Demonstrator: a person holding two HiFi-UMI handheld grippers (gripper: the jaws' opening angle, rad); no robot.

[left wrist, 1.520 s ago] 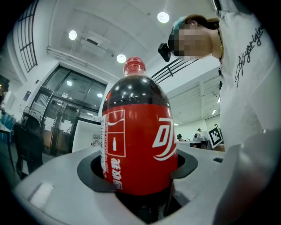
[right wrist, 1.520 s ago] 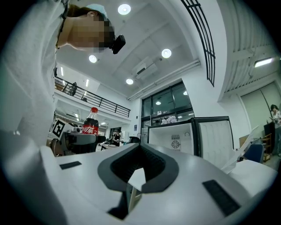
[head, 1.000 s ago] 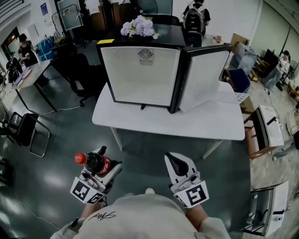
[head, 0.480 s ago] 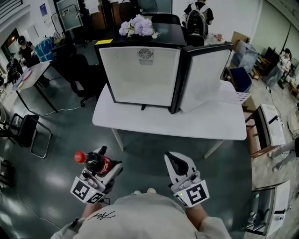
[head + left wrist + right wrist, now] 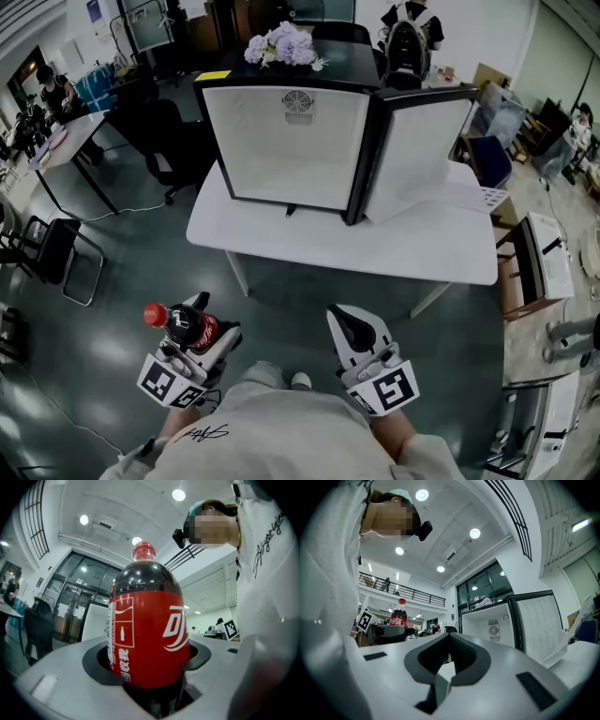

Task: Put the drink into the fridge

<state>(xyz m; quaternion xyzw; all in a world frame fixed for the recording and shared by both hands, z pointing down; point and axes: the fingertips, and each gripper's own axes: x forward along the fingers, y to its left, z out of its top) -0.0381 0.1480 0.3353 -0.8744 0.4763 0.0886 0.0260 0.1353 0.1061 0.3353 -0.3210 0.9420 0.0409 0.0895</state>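
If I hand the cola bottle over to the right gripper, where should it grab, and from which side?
Probably the dark shoulder of the cola bottle, above the red label, approached from the person's right: the left gripper clamps the labelled lower body, leaving the upright top free.

Bottle (image 5: pixel 145 620) base hidden in left claw (image 5: pixel 147 657); fridge door (image 5: pixel 417 150) outside unseen.

My feeds run evenly bright under round ceiling lights (image 5: pixel 178 494); glare pools on the floor (image 5: pixel 103 352), highlights glint off the cola bottle (image 5: pixel 147 625). Fisheye bends every edge.
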